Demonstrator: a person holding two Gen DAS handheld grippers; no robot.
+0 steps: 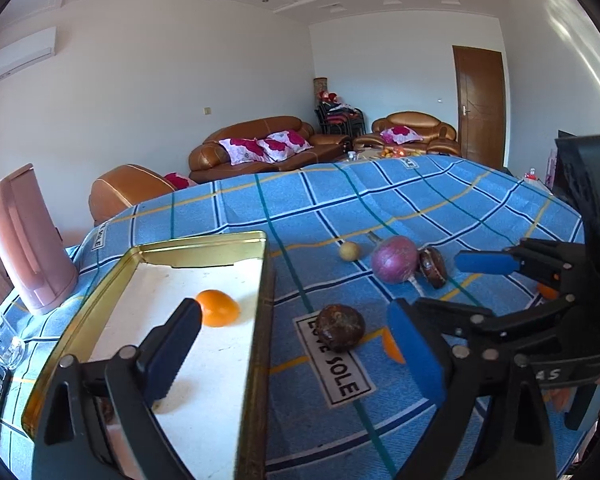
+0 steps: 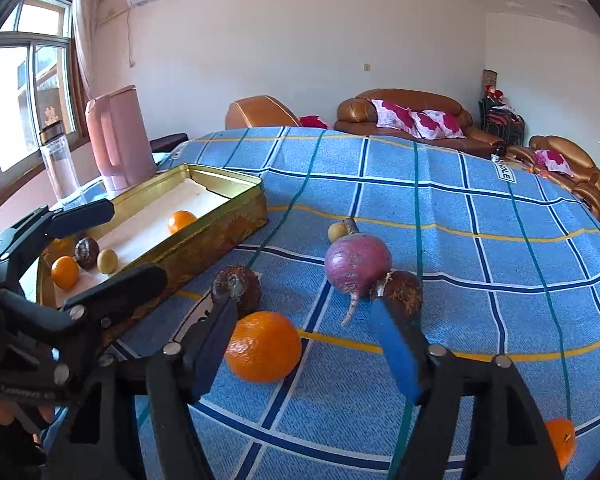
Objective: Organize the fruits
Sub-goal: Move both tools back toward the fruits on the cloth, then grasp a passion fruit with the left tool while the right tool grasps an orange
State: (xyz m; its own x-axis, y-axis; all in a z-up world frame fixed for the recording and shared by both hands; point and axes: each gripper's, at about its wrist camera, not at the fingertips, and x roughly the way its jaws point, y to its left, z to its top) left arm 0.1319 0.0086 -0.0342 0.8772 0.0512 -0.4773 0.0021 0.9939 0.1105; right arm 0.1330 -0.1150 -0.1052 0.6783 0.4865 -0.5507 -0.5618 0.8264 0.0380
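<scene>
My right hand-held gripper [image 2: 304, 354] hangs spread around the round orange tangerine [image 2: 263, 346] on the blue checked counter cloth [image 2: 480, 240], beside the gold metal tin [image 2: 204, 246]; closing off-centre could roll it away, I judge.

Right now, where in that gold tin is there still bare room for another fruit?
The tin has a free white stretch mid-floor, between the lone orange and the near-end cluster: orange, dark fruit, yellow fruit. The far end beyond the lone orange is bare too. That near end is crowded.
</scene>
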